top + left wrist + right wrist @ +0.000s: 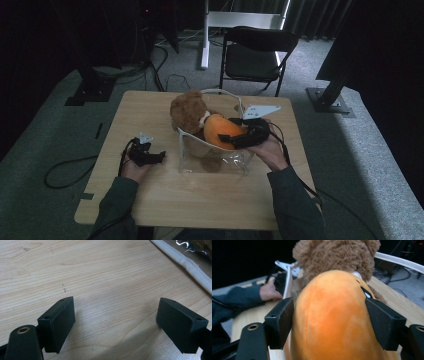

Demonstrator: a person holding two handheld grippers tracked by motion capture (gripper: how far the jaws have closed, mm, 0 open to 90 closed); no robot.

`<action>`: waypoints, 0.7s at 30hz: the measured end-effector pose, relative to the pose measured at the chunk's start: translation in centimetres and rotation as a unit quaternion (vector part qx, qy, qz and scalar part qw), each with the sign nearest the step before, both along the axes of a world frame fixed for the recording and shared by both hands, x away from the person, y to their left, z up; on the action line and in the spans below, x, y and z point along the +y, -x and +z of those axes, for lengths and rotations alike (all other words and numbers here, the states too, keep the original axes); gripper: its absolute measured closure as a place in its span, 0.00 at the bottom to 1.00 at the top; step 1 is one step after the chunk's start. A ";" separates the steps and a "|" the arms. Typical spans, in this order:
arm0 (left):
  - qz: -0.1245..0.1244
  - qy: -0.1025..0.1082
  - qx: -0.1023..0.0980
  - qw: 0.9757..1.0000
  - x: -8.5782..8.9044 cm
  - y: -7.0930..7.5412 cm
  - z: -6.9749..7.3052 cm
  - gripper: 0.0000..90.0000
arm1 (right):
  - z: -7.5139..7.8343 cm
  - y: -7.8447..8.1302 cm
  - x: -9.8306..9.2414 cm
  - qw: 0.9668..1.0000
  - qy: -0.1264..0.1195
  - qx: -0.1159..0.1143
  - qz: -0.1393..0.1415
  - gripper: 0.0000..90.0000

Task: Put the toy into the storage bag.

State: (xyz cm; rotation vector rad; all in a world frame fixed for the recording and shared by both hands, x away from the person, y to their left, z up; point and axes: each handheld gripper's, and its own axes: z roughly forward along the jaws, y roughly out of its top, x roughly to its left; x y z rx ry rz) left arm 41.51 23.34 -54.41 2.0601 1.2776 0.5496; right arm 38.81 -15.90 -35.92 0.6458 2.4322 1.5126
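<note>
The right gripper (329, 322) is squeezing a smooth, rounded orange plush toy (332, 320) beside a shaggy brown teddy (337, 255). The left gripper (116, 322) is resting released over grained wood.

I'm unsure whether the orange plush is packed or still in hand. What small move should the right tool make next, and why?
Probably ease the orange plush further down into the clear bag. The right tool has both jaws pressed on its sides, and it sits high at the bag's white rim beside the brown teddy. The left tool rests open on the table.
</note>
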 end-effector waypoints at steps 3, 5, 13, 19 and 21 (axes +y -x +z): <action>0.001 0.000 0.000 1.000 0.0 0.0 0.0 0.18 | 0.1 -0.2 -0.5 1.000 -0.021 0.016 0.009 0.32; 0.000 0.000 0.001 1.000 0.0 0.0 0.0 0.18 | 0.0 -0.3 -0.6 1.000 -0.019 0.020 0.008 0.38; 0.001 0.000 0.000 1.000 0.0 0.0 0.0 0.18 | -0.2 -0.1 0.3 0.999 0.035 0.015 -0.009 0.51; 0.002 0.000 0.000 1.000 0.0 -0.1 0.0 0.18 | -0.8 -0.3 1.0 0.997 0.072 0.034 -0.009 0.53; 0.002 0.000 0.001 1.000 0.0 -0.1 0.0 0.18 | -0.9 -0.2 1.3 0.996 0.083 0.035 -0.009 0.53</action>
